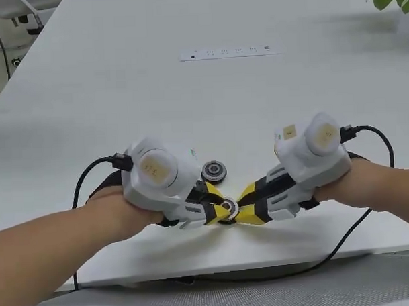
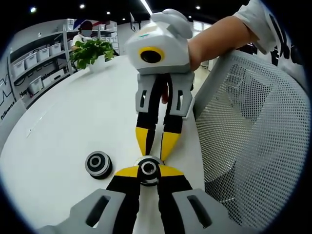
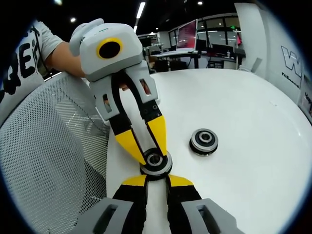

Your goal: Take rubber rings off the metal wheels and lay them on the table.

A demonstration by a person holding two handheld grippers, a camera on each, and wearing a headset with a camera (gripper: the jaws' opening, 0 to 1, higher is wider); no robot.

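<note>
Left gripper point(image 2: 148, 171) and right gripper point(image 3: 157, 180) meet nose to nose on one wheel point(image 1: 227, 208) at the near edge of the table point(image 1: 122, 95).

We see the left gripper pinching this wheel, with its yellow tips pressed to either side of it. The right gripper comes in from the opposite side with its tips drawn close together and touching the wheel's rim. We cannot tell whether it truly clamps there. A second wheel point(image 1: 214, 171) lies flat on the table just beyond the first, apart from both grippers, with its dark ring point(image 3: 203, 152) on it. A black cable point(image 1: 84, 181) runs from the left gripper and drops over the table's edge.
</note>
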